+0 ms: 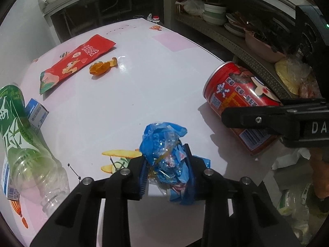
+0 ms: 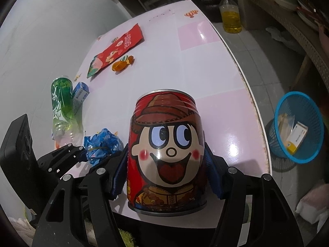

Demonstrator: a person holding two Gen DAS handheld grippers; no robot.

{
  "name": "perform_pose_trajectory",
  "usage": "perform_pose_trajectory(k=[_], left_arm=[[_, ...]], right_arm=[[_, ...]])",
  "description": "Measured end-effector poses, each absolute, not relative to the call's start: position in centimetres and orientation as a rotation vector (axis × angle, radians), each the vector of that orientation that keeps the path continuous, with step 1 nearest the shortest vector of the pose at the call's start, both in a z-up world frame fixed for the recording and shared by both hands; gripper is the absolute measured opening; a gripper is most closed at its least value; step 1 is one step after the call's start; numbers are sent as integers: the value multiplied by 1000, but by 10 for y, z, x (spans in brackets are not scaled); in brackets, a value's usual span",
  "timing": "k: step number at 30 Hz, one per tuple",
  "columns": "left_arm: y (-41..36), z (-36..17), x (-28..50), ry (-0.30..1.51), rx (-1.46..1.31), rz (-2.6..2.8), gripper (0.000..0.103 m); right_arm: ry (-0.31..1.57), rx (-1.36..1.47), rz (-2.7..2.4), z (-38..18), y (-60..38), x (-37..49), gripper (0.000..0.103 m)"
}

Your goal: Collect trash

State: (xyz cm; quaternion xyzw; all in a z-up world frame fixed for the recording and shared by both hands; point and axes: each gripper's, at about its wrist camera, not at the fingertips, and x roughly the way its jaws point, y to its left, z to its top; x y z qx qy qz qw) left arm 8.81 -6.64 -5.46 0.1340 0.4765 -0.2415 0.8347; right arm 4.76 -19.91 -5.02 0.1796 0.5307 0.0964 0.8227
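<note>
My left gripper (image 1: 166,158) is shut on a crumpled blue plastic wrapper (image 1: 164,144), both pads pressing its sides just above the white table (image 1: 164,86). The same wrapper (image 2: 102,144) shows at the left of the right wrist view. My right gripper (image 2: 164,150) is shut on a red drink can (image 2: 166,154) with a cartoon face, at the table's near edge. In the left wrist view that can (image 1: 232,94) looks tilted, near the table's right edge. Farther back lie a red snack bag (image 1: 76,61) and an orange candy wrapper (image 1: 102,66).
An empty green-labelled bottle (image 1: 22,135) lies on its side at the left, against a small blue-and-white box (image 1: 36,115). A blue mesh basket (image 2: 298,127) holding boxes stands on the floor right of the table. A shelf with bowls (image 1: 213,12) runs along the right.
</note>
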Motion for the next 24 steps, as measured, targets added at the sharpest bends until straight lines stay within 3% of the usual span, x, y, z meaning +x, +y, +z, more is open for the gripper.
perform_pose_trajectory(k=[24], left_arm=[[-70, -41, 74, 934, 299, -505, 24]], right_arm=[[1080, 413, 197, -42, -212, 41, 62]])
